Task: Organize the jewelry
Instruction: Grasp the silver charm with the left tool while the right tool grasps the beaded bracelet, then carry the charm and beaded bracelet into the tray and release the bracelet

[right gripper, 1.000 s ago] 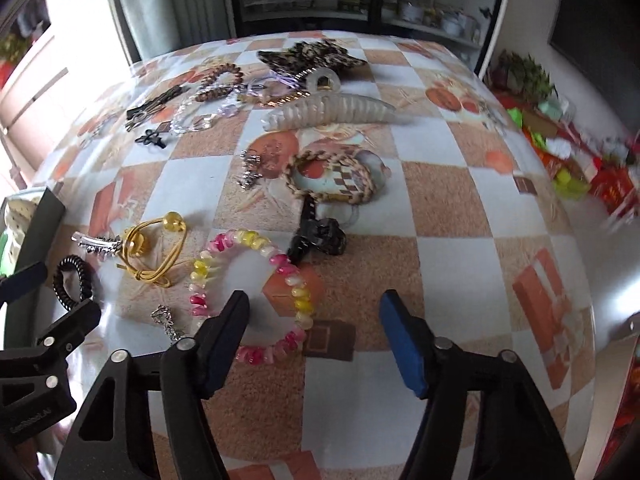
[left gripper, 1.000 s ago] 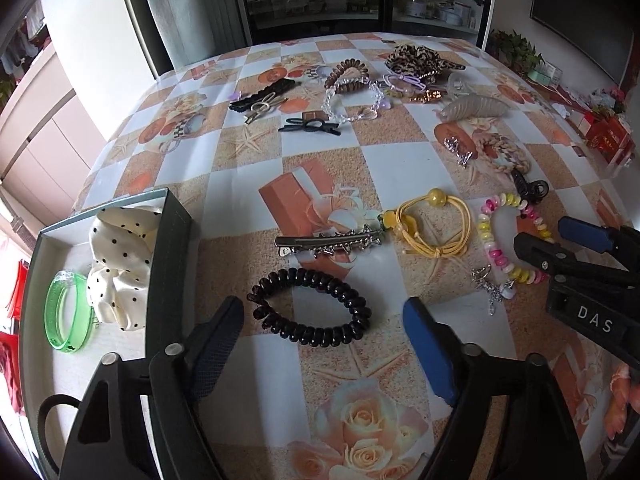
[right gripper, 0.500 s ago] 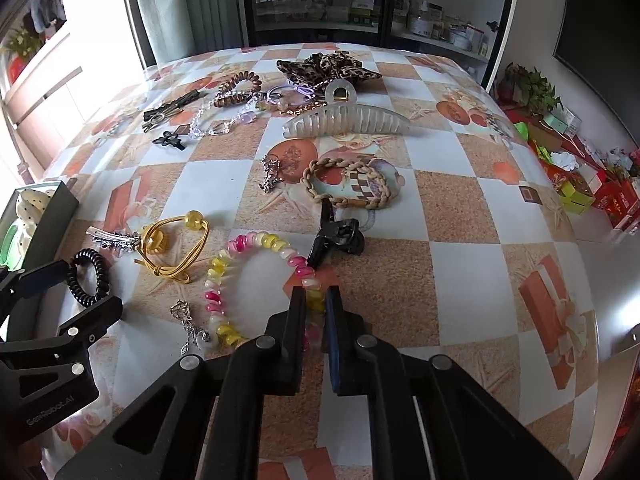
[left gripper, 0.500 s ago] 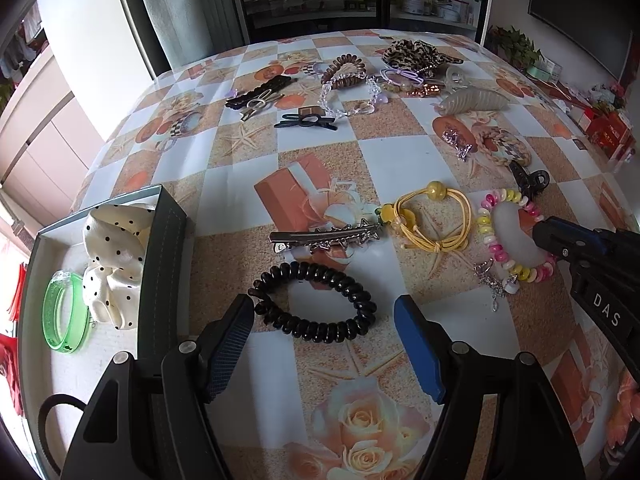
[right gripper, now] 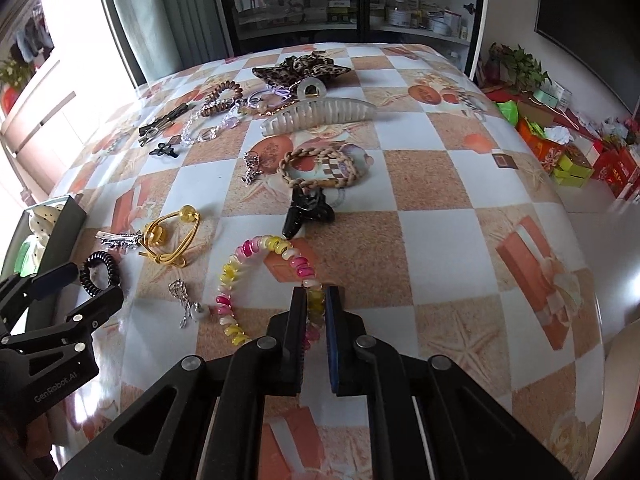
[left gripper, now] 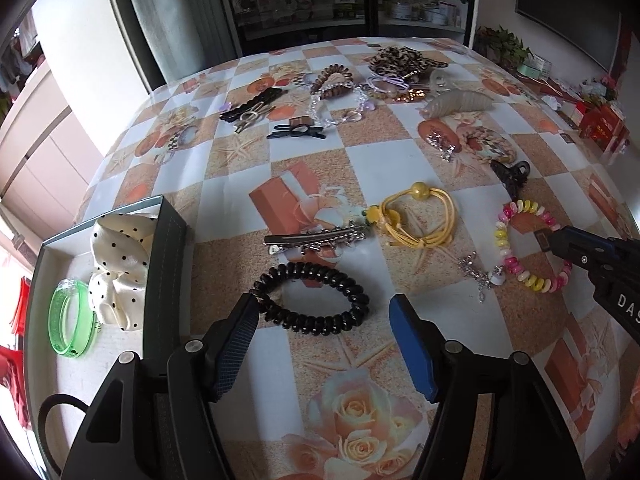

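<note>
Overhead, right hand-held gripper (right gripper: 316,304) pinches spiral bracelet (right gripper: 256,276) on checkered tablecloth (right gripper: 432,200); left (left gripper: 324,320) closing, empty.

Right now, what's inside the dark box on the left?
In the dark box: a cream polka-dot scrunchie, a green bangle and a black loop of which only part shows. The left gripper's body hides the box's near corner.

The right gripper (right gripper: 316,300) covers the near arc of the pink-and-yellow spiral bracelet (right gripper: 256,252), so that part is hidden. Far left of it, the left gripper (right gripper: 72,284) masks half the black coil hair tie (right gripper: 98,266). The box (left gripper: 166,264) runs off-frame beside the left claw.
</note>
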A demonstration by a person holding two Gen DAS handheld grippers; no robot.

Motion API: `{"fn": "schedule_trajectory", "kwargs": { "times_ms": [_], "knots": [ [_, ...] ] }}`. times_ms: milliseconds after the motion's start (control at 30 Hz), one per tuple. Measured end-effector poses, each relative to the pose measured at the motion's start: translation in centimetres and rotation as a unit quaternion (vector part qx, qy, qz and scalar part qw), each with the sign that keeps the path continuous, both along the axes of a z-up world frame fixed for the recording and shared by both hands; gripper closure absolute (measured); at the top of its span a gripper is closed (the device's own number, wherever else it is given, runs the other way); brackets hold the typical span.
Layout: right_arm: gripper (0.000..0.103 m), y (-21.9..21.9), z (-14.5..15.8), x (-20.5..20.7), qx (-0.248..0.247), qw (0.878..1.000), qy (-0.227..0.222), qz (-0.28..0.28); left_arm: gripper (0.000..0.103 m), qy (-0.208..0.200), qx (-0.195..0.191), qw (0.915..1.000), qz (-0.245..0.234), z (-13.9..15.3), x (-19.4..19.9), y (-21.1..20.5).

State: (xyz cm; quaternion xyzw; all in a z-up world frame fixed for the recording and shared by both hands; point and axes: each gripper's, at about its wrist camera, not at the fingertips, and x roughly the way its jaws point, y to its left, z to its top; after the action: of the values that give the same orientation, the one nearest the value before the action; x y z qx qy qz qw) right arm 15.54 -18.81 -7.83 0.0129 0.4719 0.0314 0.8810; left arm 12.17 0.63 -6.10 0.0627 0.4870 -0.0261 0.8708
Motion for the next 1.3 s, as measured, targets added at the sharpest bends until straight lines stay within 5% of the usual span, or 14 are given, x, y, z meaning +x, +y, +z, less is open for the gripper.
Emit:
{"fn": "schedule_trajectory", "kwargs": {
  "times_ms": [267, 500, 1000, 1067, 1167, 1300],
  "knots": [
    [0.093, -0.8, 0.8, -1.5, 0.015, 1.0, -0.007, -0.009, 0.043, -0.009, -0.001, 0.9999, -0.005, 0.5, -0.6, -0.2],
    [0.093, -2.2, 2.0, -3.1, 0.025, 0.999, -0.024, -0.022, 0.043, -0.012, -0.069, 0.9959, -0.058, 1.9, -0.9, -2.6],
    [0.093, -6.2, 1.8, -4.9, 0.052, 0.996, -0.025, -0.062, 0.044, 0.01, -0.053, 0.9956, -0.077, -0.5, 0.3, -8.1],
    [0.093, -6.3, 1.8, -5.0, 0.054, 0.996, -0.025, -0.064, 0.07, 0.004, -0.055, 0.9953, -0.08, -0.4, 0.1, -8.1],
    [0.093, -6.4, 1.7, -5.2, 0.055, 0.996, -0.025, -0.067, 0.089, 0.004, -0.06, 0.9948, -0.083, -0.4, 0.2, -7.9],
    [0.093, -6.4, 1.7, -5.2, 0.055, 0.996, -0.025, -0.067, 0.089, 0.004, -0.075, 0.9937, -0.083, -0.2, -0.1, -7.4]
  ]
}}
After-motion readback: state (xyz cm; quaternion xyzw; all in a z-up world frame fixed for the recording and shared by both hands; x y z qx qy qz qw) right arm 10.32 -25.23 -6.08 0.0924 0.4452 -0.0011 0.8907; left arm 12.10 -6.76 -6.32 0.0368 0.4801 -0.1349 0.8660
